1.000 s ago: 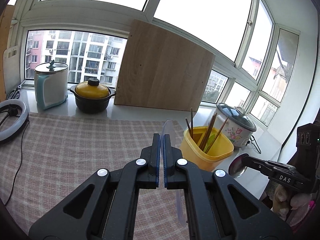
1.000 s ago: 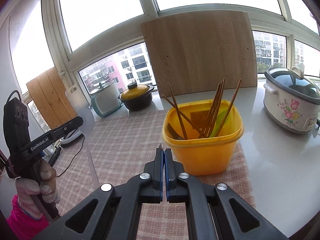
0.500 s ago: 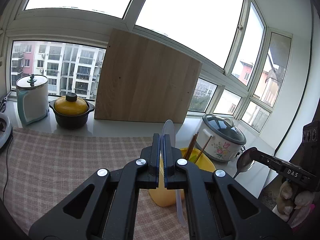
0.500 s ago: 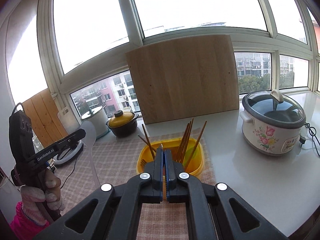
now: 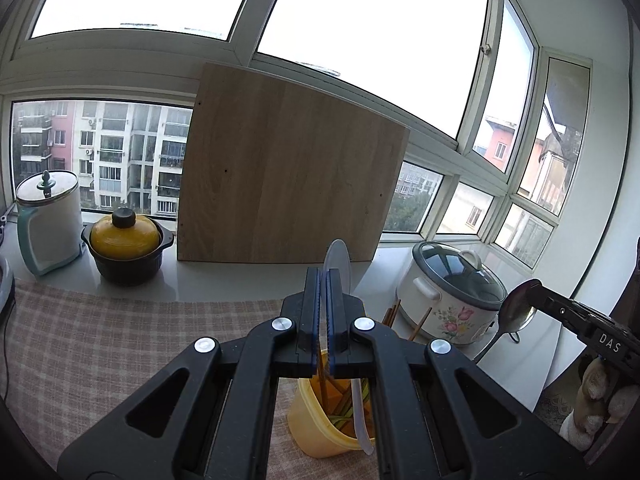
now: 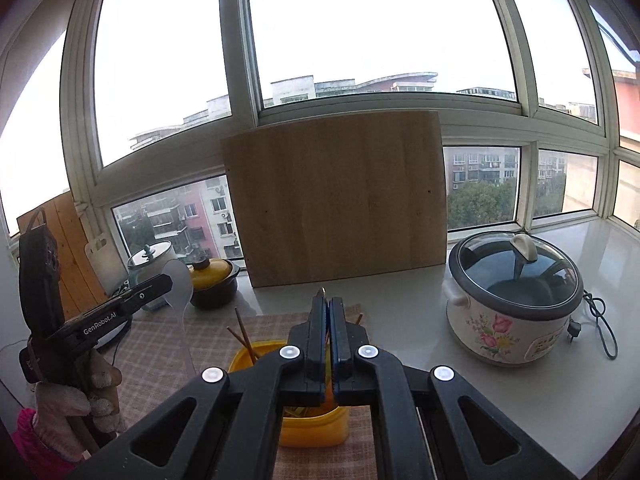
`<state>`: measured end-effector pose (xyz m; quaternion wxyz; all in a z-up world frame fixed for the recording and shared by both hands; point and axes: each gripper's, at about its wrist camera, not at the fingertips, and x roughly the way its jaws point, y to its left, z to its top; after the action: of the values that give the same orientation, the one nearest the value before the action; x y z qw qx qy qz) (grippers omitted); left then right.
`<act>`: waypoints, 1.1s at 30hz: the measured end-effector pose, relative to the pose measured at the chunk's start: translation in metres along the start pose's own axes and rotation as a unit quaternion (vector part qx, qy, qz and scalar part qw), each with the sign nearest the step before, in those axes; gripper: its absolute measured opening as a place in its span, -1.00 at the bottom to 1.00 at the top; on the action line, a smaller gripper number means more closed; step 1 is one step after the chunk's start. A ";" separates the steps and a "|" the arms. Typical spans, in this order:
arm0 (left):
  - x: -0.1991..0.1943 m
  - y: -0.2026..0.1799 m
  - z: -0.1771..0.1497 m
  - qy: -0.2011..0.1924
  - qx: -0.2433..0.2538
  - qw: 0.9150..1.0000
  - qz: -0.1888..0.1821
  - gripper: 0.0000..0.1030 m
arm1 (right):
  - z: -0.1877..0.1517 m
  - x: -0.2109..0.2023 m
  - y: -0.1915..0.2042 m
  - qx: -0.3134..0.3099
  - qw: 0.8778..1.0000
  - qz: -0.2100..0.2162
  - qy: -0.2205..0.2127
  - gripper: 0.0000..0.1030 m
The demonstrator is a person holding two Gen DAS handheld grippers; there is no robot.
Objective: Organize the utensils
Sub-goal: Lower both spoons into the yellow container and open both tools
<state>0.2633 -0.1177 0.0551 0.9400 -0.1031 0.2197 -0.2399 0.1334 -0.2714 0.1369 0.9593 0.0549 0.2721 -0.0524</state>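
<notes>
Overhead, 2 spoon-clamping hand-held grippers above yellow tub (image 5: 316, 432)

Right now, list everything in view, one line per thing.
yellow tub: one, yellow, on the checked cloth, below both tongs
chopsticks: several, brown, standing in the tub
checked cloth: one, beige-pink, on the counter
wooden board: one, tan, leaning on the window
rice cooker: one, white with flowers, right on the counter
clay pot: one, black with yellow lid, by the window
kettle: one, white and teal, left of the pot
plastic spoon: one, translucent white, in the left tongs
metal spoon: one, silver, in the right tongs
left tongs: black, shut on the plastic spoon
right tongs: black, shut on the metal spoon
gloved hand: one, holding the left tongs
</notes>
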 end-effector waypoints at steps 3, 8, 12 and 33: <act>0.012 -0.004 0.000 -0.007 0.006 1.000 0.014 -1.00 | 0.000 0.010 -0.002 -0.005 1.000 -0.005 0.007 -1.00; 0.030 -0.007 -0.008 -0.006 0.015 0.999 0.031 -1.00 | -0.007 0.025 -0.005 -0.009 1.000 -0.008 0.022 -1.00; 0.039 -0.008 -0.017 0.001 0.017 0.999 0.033 -1.00 | -0.014 0.034 -0.008 -0.011 0.999 -0.007 0.034 -1.00; 0.034 -0.014 -0.041 0.040 0.017 0.999 -0.002 -1.00 | -0.036 0.047 -0.004 -0.008 0.998 -0.007 0.064 -0.93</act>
<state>0.2655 -0.1503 0.0103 0.9315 -0.0785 0.2525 -0.2497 0.1542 -0.2737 0.0810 0.9399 0.0489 0.3337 -0.0535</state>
